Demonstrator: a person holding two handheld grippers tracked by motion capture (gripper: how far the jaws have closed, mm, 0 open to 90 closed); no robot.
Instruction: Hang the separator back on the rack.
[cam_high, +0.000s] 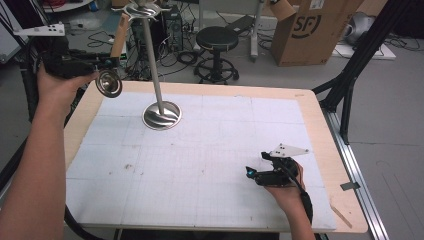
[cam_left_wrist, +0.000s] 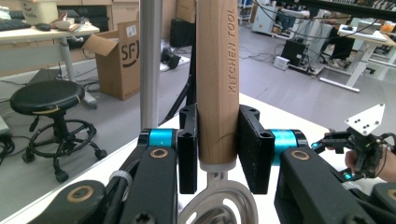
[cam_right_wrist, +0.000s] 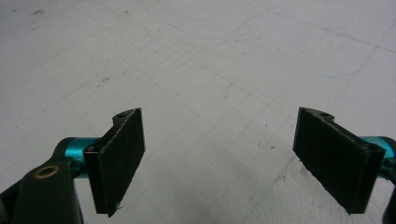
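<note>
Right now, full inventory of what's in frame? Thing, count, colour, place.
kitchen tool: 1, wooden handle, round metal head, clamped in left gripper
stand: 1, silver pole on round base, back left of mat
mat: 1, white gridded, covering table
table: 1, light wood
stool: 1, black, floor behind table
cardboard box: 1, brown, floor back right
left gripper: 1, black and teal, raised at table's back left corner
right gripper: 1, black and teal, jaws apart, low over mat, front right

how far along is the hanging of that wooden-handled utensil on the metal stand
Done: the left gripper has the utensil clamped by its wooden handle and raised beside the stand. In hand: carrying it up toward the hooks at the stand's top. Left: hooking it on and letting go. The right gripper rests open over the table.
</note>
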